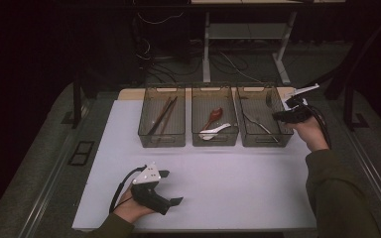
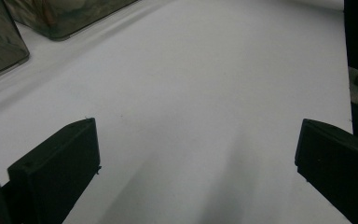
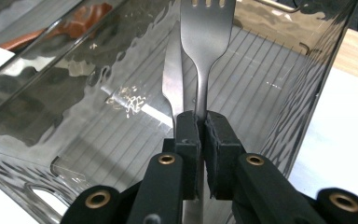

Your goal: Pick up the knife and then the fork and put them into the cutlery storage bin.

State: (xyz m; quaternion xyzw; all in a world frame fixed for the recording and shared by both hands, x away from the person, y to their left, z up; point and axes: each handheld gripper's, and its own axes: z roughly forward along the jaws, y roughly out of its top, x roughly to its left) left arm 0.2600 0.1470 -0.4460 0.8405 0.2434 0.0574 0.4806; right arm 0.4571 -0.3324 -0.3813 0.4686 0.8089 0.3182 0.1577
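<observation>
Fork (image 3: 204,42) lengthwise, tines away from jaws

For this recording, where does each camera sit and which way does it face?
High view: above the person's side, looking forward and down at the white table and three bins; both forearms and grippers show.
Left gripper view: rides the left gripper, open jaws over bare table.
Right gripper view: rides the right gripper, shut on a fork over the right bin.
Shared: high and right gripper views both show that bin.
</observation>
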